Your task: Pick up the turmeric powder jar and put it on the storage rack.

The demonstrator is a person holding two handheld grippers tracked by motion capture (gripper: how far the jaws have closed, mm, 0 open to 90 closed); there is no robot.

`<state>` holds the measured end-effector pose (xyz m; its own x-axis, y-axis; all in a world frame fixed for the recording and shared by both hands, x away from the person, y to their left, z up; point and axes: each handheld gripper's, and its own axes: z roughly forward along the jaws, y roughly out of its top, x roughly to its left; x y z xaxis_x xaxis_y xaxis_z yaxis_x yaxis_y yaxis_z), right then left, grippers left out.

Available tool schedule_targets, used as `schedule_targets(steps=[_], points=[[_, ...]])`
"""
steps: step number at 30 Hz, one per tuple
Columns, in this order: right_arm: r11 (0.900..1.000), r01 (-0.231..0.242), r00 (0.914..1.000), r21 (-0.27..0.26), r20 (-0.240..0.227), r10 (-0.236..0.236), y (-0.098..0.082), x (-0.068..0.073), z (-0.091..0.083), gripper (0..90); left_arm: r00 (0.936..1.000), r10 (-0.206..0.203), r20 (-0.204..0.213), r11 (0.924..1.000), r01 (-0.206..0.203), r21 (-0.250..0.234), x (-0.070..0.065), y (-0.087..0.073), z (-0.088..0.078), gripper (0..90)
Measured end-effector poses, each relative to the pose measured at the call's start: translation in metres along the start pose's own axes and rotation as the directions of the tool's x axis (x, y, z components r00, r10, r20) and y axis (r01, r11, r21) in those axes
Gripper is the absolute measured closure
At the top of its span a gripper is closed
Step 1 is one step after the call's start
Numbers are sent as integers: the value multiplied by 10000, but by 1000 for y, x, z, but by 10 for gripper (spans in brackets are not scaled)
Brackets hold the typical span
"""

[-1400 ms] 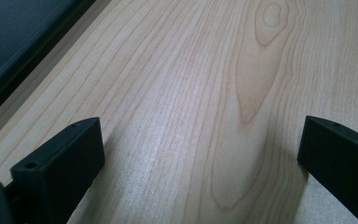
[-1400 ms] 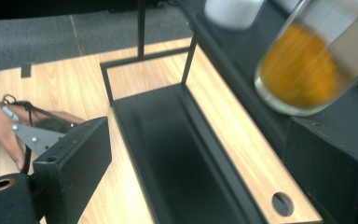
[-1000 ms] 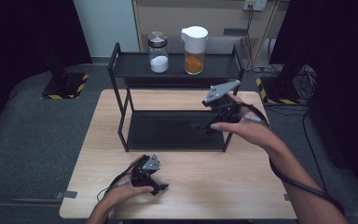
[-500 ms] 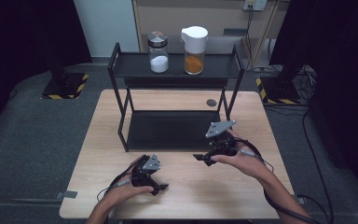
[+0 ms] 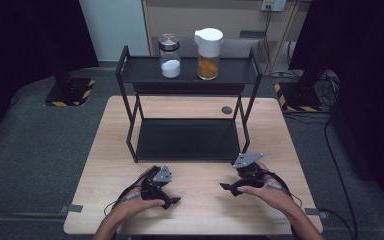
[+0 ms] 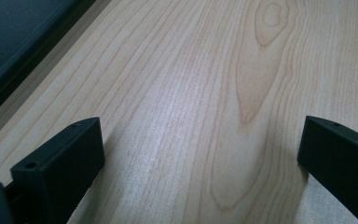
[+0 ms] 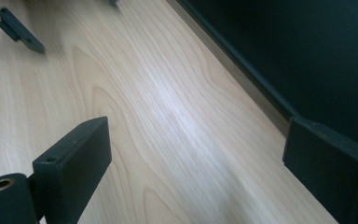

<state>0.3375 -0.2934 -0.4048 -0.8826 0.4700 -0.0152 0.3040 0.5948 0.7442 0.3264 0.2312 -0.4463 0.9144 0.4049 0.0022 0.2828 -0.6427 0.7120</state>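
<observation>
left gripper (image 5: pixel 172 199): held over the table (image 5: pixel 200 220), jaws spread, empty | right gripper (image 5: pixel 225 188): held likewise, jaws spread, empty

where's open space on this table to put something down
Free patches: the bare wood between the left gripper and the right gripper, the lower shelf of the black rack, and the table strips either side of the rack. The top shelf is more crowded: a white-filled jar and an orange-filled jar stand mid-shelf.
</observation>
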Motion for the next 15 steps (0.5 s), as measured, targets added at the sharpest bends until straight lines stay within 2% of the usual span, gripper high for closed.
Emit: schedule_targets(steps=[5,9,10,12,15], points=[[9986,-478,9979,-209,422,486,-25,-4,-12,87,10000,-5,-1,10000,5,-3,0,0,0,0],[9944,-1028,9913,-260,804,1045,-40,-8,-20,81,10000,-3,-2,10000,3,-2,0,0,0,0],[9944,-1028,9913,-260,804,1045,-40,-8,-20,81,10000,-4,-1,10000,4,-3,0,0,0,0],[9911,-1323,9832,-160,1245,1333,-46,-9,-21,81,10000,-3,-2,10000,3,-1,0,0,0,0],[9858,-1668,9736,-185,1547,1677,-52,-12,-20,74,10000,-8,-10,10000,8,-3,0,0,0,0]])
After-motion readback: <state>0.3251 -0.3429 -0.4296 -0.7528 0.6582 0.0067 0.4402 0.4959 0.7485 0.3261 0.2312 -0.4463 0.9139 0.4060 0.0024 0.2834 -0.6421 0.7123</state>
